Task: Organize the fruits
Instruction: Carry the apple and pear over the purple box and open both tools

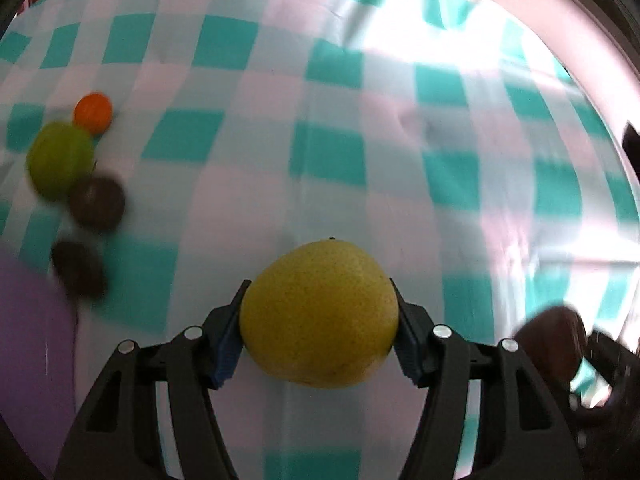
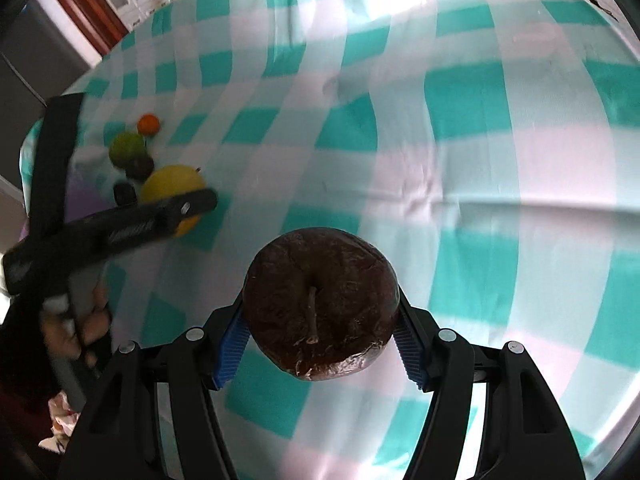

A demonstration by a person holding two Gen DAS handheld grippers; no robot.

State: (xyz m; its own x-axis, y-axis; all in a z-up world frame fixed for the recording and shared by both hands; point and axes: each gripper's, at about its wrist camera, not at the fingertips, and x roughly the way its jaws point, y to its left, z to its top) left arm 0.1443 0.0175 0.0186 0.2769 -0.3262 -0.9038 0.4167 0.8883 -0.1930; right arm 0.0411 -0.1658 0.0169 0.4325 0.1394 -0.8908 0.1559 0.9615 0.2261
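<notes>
We had four fruits clustered [image 1: 76,184] at far left; our left gripper [image 1: 320,332] clamped the yellow pear [image 1: 320,316], our right gripper [image 2: 320,320] the dark apple [image 2: 320,304], both unplaced.

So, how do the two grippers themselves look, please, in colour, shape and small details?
Both look alike. The left gripper and the right gripper have black, curved plastic linkages with round silver pins at the joints and ribbed blue pads on the jaws. From the right wrist view, the left tool shows a long black bar-shaped body.
</notes>
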